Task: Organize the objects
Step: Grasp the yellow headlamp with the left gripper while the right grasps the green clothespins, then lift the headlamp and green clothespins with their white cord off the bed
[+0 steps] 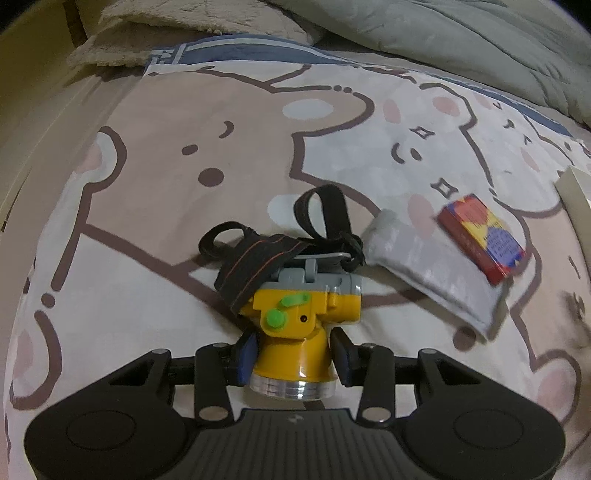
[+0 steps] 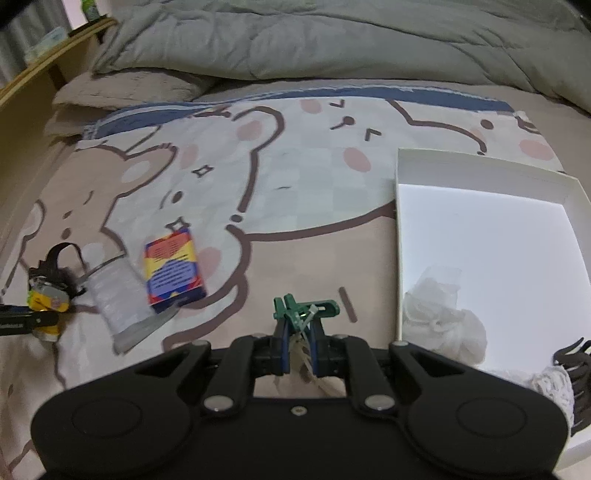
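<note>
My left gripper (image 1: 293,360) is shut on a yellow headlamp (image 1: 299,328) with green buttons and a black strap (image 1: 280,240), resting on the bed. The headlamp also shows in the right wrist view (image 2: 46,301) at far left. My right gripper (image 2: 297,352) is shut on a green plastic clip (image 2: 303,308) with a pale tie hanging from it, held over the bedsheet left of the white box (image 2: 480,236). A red and blue card box (image 1: 482,238) lies on a grey pouch (image 1: 432,258); both show in the right wrist view, card box (image 2: 171,266) and pouch (image 2: 118,299).
The white box holds a white lace cloth (image 2: 443,317) and a black hair claw (image 2: 574,365) at its near right corner. A grey duvet (image 2: 332,40) and fleece pillow (image 1: 166,33) lie at the far end. A wooden shelf (image 2: 33,85) stands far left.
</note>
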`<state>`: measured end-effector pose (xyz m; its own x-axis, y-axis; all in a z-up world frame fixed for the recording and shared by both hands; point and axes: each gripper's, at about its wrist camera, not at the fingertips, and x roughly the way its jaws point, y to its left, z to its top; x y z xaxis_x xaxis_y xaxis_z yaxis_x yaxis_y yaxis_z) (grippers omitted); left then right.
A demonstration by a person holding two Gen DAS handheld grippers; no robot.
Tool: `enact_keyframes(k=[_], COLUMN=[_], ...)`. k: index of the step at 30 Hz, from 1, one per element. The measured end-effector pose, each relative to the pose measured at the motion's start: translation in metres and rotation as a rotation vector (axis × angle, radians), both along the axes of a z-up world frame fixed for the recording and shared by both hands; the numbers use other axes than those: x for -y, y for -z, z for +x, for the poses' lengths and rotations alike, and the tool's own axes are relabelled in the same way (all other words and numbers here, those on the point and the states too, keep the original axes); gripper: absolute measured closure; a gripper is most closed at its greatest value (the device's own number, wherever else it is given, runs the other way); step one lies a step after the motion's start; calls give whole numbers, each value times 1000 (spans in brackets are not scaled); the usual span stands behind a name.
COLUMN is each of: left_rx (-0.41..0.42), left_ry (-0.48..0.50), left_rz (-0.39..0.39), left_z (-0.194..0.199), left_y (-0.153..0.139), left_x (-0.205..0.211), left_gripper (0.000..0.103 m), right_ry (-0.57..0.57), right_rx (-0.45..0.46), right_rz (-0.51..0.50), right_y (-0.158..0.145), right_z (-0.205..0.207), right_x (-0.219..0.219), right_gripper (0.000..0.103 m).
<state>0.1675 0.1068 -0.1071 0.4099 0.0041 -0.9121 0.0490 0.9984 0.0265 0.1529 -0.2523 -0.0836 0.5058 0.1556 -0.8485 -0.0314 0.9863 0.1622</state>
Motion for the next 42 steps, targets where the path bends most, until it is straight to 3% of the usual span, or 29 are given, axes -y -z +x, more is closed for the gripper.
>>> enact_keyframes(k=[5, 7, 12, 21, 24, 25, 30, 39, 42], left_rx=[-1, -5, -13, -77, -99, -102, -125, -171, -171], left_ry=[30, 59, 48, -19, -37, -33, 22, 39, 43], left_rz=[-31, -28, -21, -60, -63, -57, 7, 34, 40], left_z=[-19, -27, -31, -20, -17, -16, -13, -2, 0], left_y=[-5, -5, -4, 5, 8, 8, 18, 35, 36], left_x=[7, 12, 15, 8, 7, 8, 19, 22, 23], left_gripper=[61, 67, 69, 60, 59, 59, 59, 58, 58], right_ry=[-49, -79, -157, -234, -236, -232, -236, -292, -308], right_rx=[-11, -23, -82, -145, -165, -172, -161, -184, -193], right_rz=[28, 25, 20, -43, -54, -61, -46, -100, -112], right_y=[-7, -7, 3, 22, 25, 26, 23, 32, 36], right_z=[-15, -20, -27, -29, -28, -27, -26, -27, -26], right_x=[-7, -13, -28, -43, -42, -42, -38, -49, -53], right_gripper=[91, 91, 91, 90, 81, 78, 77, 73, 68])
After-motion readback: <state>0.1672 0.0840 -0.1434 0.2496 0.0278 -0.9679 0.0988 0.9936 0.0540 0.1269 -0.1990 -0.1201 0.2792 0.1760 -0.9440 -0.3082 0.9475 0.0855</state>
